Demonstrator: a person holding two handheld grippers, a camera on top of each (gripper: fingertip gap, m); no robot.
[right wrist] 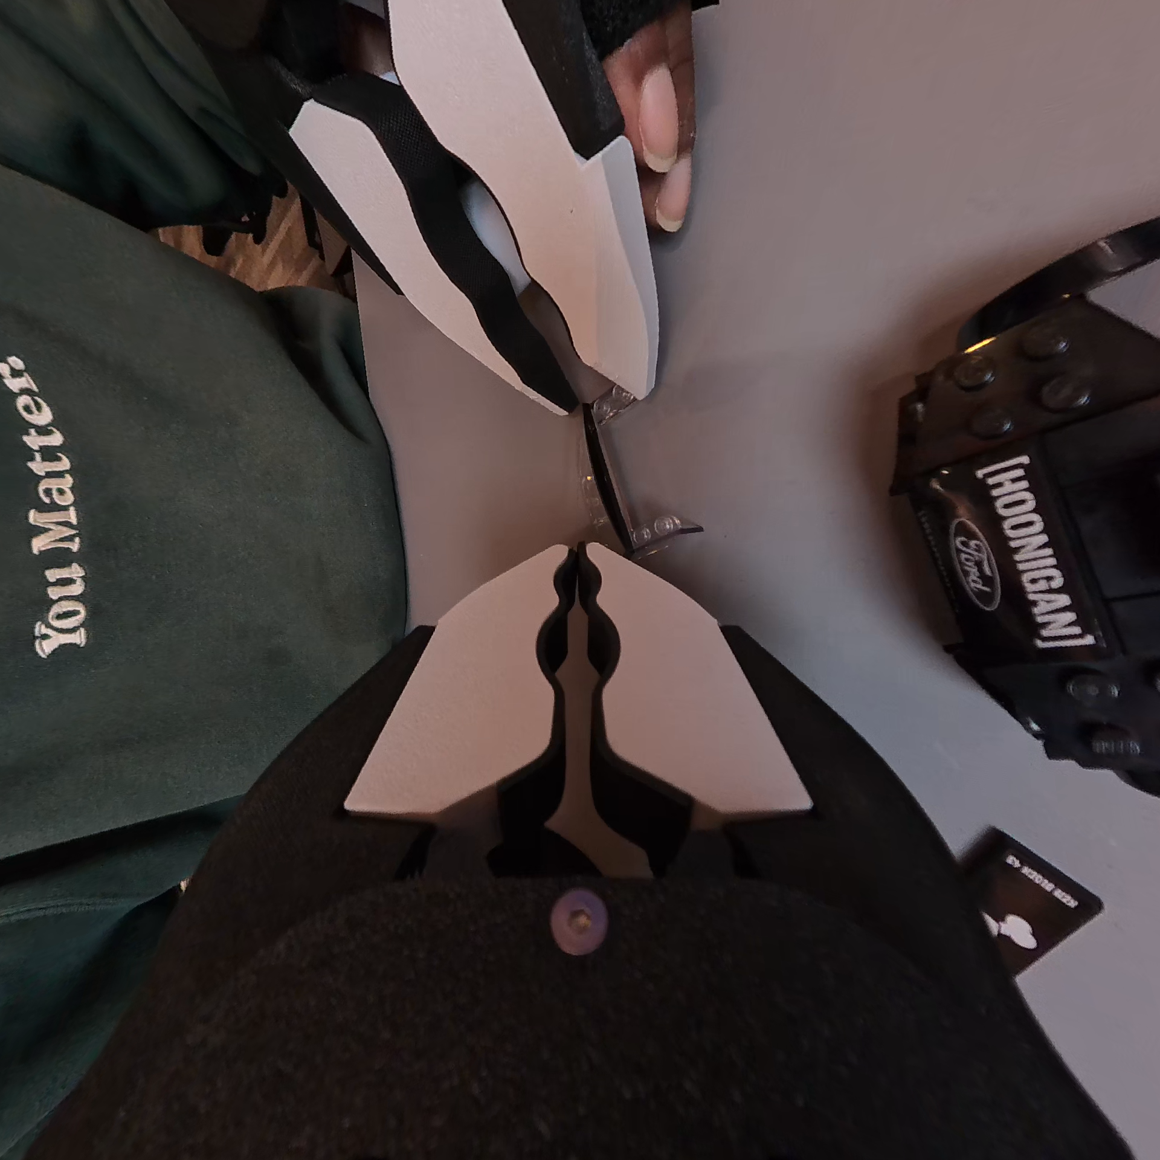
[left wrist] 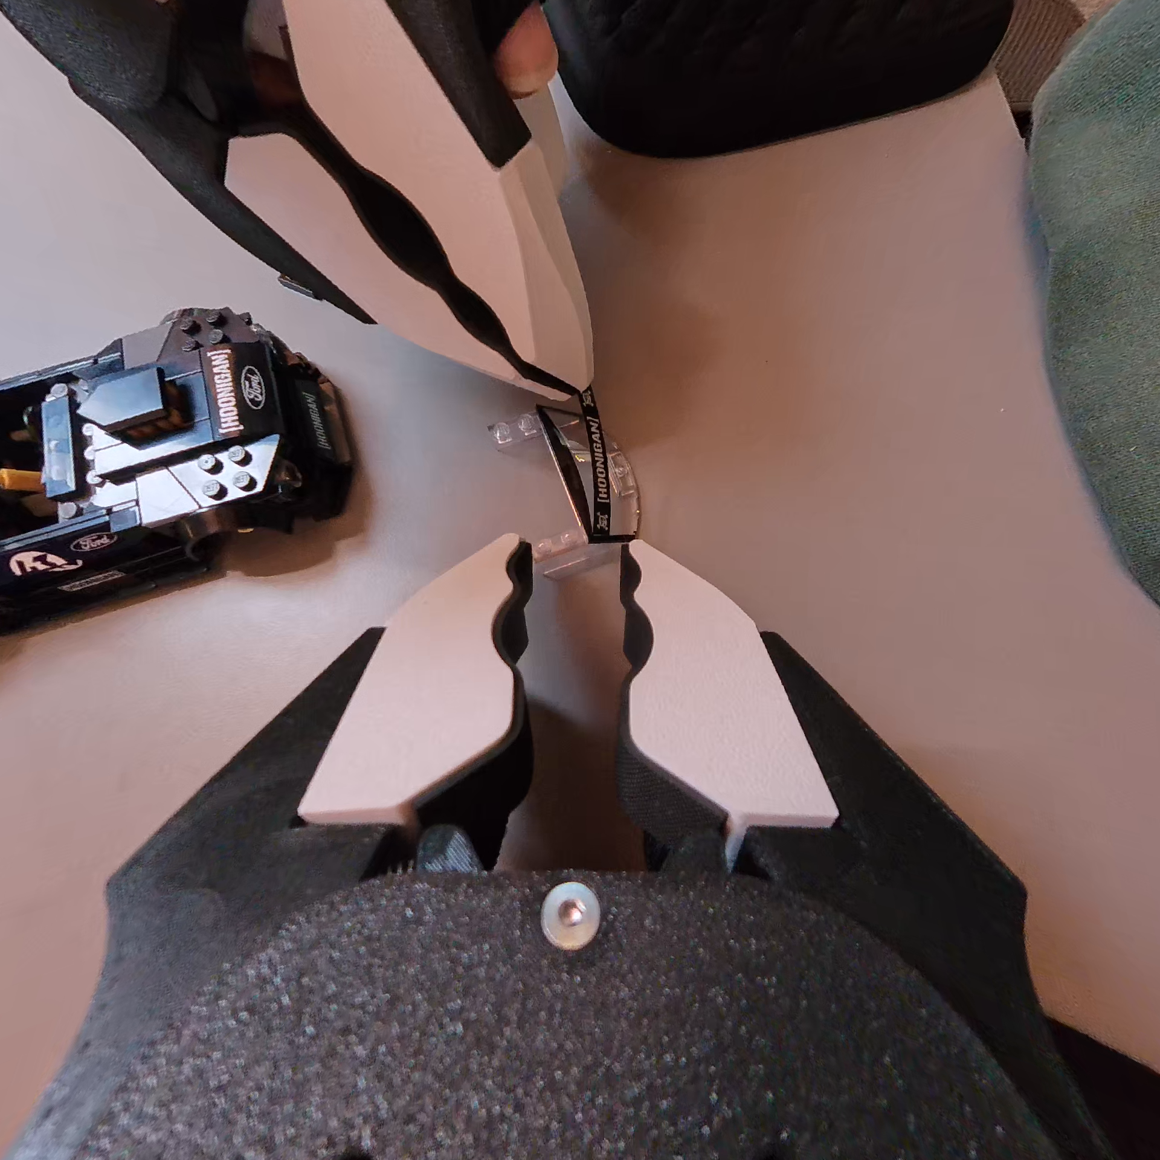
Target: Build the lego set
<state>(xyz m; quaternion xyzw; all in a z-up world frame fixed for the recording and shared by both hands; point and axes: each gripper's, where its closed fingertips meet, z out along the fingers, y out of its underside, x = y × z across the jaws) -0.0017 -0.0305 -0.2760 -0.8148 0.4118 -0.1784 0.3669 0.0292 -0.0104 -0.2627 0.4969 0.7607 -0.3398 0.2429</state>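
The left tool (left wrist: 574, 549) has its fingers spread around one studded end of the clear windscreen piece (left wrist: 580, 477), which carries a black lettered strip and sits between the two tools above the table (left wrist: 816, 376). The right tool (right wrist: 577, 549) is pressed together – in the left wrist view its tips pinch the strip's far end. The black lego car (left wrist: 157, 452) rests on the table well to the side, near a green sweatshirt (right wrist: 157, 502)

Bare bench (left wrist: 816, 439) lies open right of the windshield piece (left wrist: 590, 477); the black car (left wrist: 169, 452) blocks the left, the green sleeve (left wrist: 1105, 314) the far right.
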